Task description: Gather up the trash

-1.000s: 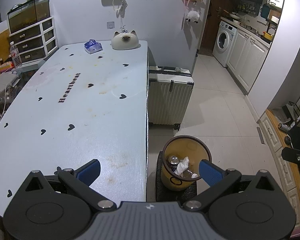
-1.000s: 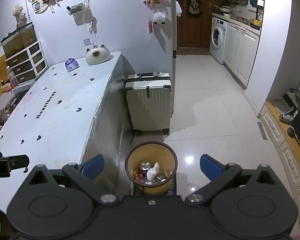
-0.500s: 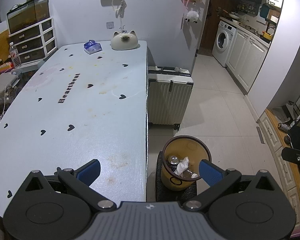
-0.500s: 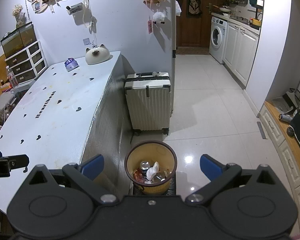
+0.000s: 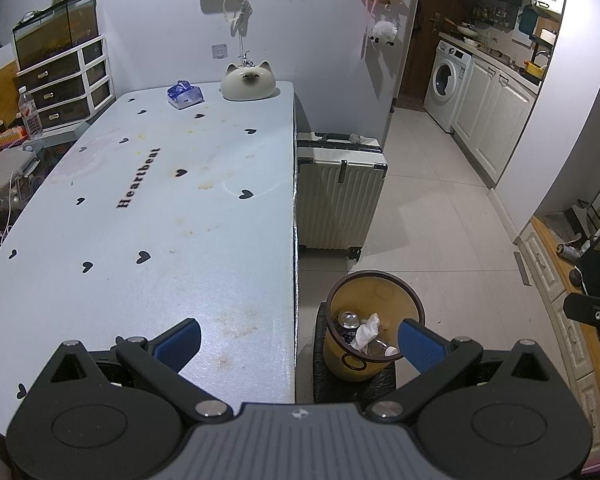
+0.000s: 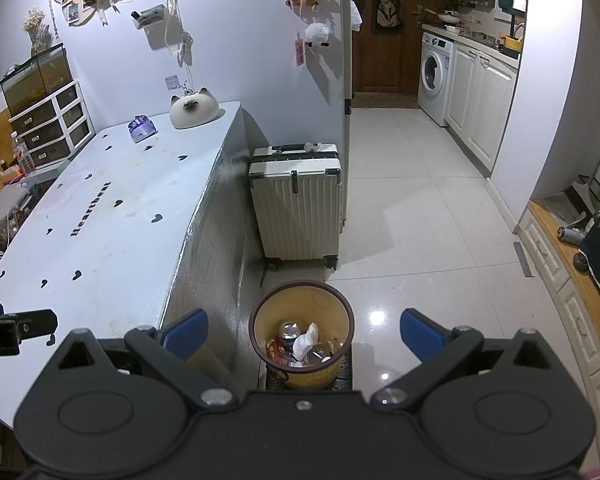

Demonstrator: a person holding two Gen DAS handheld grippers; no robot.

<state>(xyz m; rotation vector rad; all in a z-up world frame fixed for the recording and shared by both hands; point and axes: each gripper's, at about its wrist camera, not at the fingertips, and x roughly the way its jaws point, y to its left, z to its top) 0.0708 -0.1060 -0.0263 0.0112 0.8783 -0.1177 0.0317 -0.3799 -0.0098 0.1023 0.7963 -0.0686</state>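
Nothing has shifted since my last look: my left tool (image 5: 298,338) and right tool (image 6: 304,330) stay spread, empty. The trash bin (image 6: 302,316) sits lower centre; its contents are hard to identify.

Yellow trash bin (image 6: 302,328) upright on floor, holding can (image 6: 291,330), crumpled tissue (image 6: 306,340)

I see my left tongs (image 5: 298,338) spread wide and empty, one fingertip above the tabletop (image 5: 148,216), the other over the yellow trash bin (image 5: 374,322). The bin stands on the floor just beside the tabletop's near corner, with a can (image 5: 349,320) and crumpled tissue (image 5: 366,330) inside. Beyond the bin, a suitcase (image 5: 338,194) stands against the tabletop's side.
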